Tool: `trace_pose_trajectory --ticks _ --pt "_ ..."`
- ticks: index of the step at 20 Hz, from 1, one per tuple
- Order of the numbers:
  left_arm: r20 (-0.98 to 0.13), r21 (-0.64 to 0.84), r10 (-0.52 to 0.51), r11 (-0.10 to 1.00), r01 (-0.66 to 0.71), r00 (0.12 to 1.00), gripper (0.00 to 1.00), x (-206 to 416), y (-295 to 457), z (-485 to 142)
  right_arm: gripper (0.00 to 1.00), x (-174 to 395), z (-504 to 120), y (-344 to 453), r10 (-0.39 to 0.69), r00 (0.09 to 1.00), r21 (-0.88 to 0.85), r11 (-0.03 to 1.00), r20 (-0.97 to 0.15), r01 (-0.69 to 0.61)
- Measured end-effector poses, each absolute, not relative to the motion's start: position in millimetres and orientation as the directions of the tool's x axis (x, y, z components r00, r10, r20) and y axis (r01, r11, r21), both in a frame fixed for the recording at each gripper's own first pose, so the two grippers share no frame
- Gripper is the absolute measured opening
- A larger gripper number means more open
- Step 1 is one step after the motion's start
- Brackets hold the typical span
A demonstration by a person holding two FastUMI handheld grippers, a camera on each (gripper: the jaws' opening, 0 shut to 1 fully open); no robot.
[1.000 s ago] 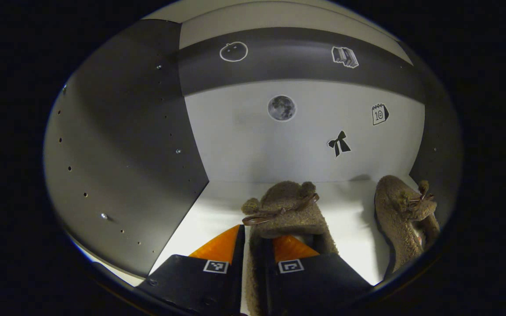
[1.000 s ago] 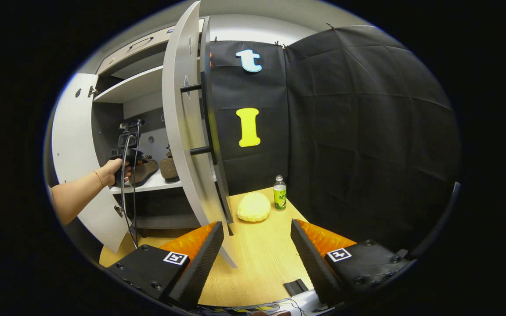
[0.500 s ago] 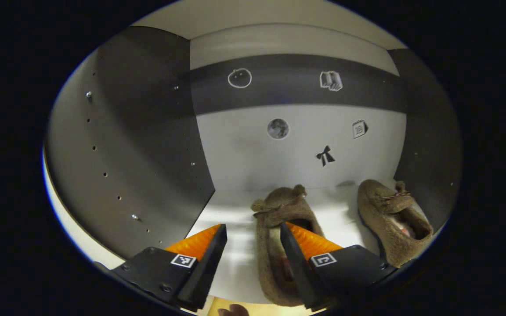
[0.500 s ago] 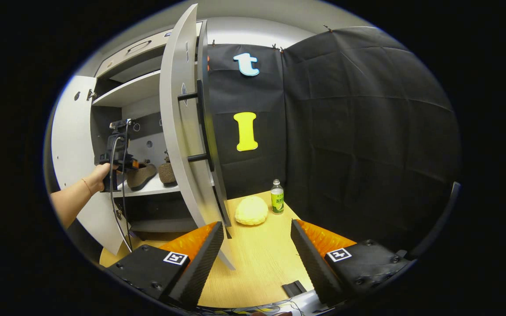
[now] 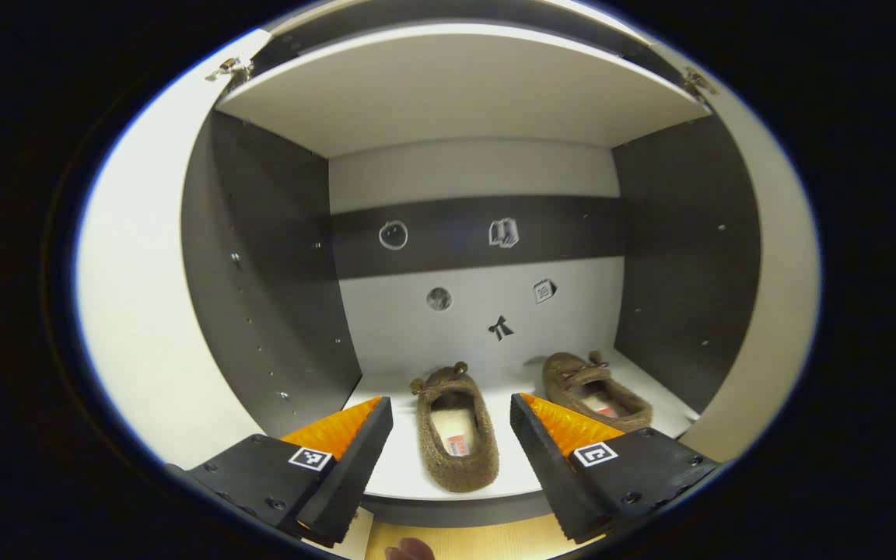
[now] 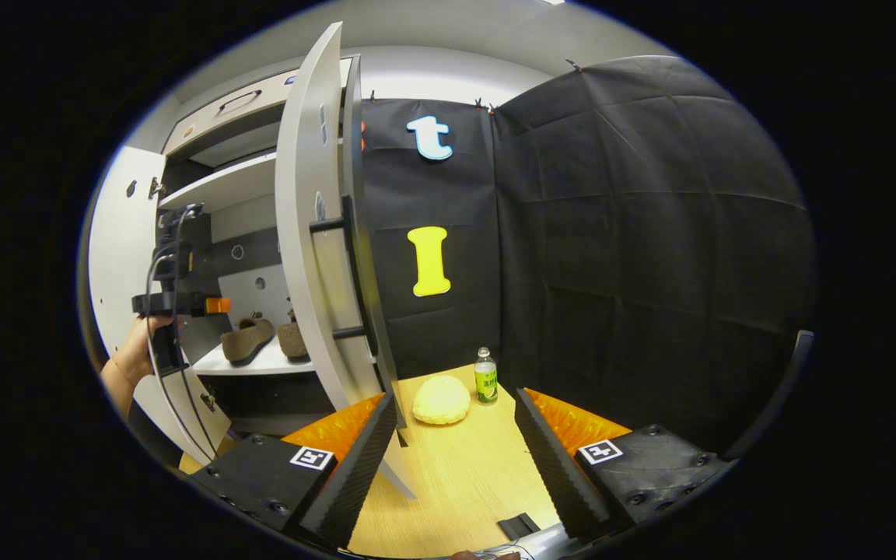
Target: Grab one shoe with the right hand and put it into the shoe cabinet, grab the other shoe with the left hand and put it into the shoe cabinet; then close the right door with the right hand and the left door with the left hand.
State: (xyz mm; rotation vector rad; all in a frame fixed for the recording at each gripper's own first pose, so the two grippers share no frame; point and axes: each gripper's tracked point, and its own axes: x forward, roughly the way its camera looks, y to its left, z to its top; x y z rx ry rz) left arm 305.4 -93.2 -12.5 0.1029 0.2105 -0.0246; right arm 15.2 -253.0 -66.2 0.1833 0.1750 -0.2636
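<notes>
Two fuzzy brown slipper-like shoes (image 5: pixel 456 439) (image 5: pixel 594 391) sit side by side on the white cabinet shelf (image 5: pixel 401 459), low centre, so both grippers (image 5: pixel 450 451) (image 6: pixel 456 451) gape wide and empty, doors (image 6: pixel 316 233) unclosed

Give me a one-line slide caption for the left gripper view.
Open left gripper faces two fuzzy brown slippers on the open shoe cabinet's white shelf.

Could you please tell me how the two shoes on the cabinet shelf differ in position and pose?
The left shoe lies nearer the shelf's front edge, in line with the gap of the open left gripper; the right shoe sits farther back, near the right wall. The left shoe points straight at the back panel; the right shoe is angled. Both are brown, fuzzy, with bows, resting upright and untouched.
</notes>
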Motion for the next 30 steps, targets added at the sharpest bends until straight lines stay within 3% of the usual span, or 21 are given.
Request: trace_pose_trajectory --ticks 4,7,8,11,15,23,30 --pt "-0.141 0.061 -0.056 0.996 0.065 0.988 0.93 247.1 -98.4 8.7 0.98 28.3 -43.7 -257.6 -0.261 0.954 0.136 0.95 -0.145 0.281" --pt "-0.11 0.053 -0.07 0.996 0.076 0.992 1.0 199.2 -95.5 14.9 0.98 41.3 -19.5 -267.0 -0.287 0.955 0.091 0.952 -0.069 0.293" --pt "-0.107 0.052 -0.066 0.996 0.071 0.992 0.97 183.9 -92.4 15.9 0.98 46.7 -13.4 -267.9 -0.29 0.956 0.083 0.952 -0.051 0.294" --pt "-0.078 0.074 -0.059 0.995 0.065 0.995 0.97 144.1 -89.1 18.4 1.0 60.7 -3.0 -273.7 -0.302 0.953 0.081 0.949 -0.025 0.303" --pt "-0.092 0.061 -0.122 0.99 0.128 0.988 0.97 92.6 -100.2 9.5 0.98 79.0 -2.1 -280.0 -0.292 0.956 0.078 0.953 -0.024 0.293" --pt "-0.044 0.114 -0.159 0.98 0.163 0.986 0.97 35.5 -82.1 7.2 0.98 84.4 1.8 -272.8 -0.286 0.958 0.125 0.95 -0.02 0.287" --pt "-0.088 0.095 -0.161 0.981 0.169 0.983 0.97 2.1 -49.9 -9.1 0.97 88.0 3.6 -257.8 -0.284 0.959 0.111 0.952 -0.016 0.284"
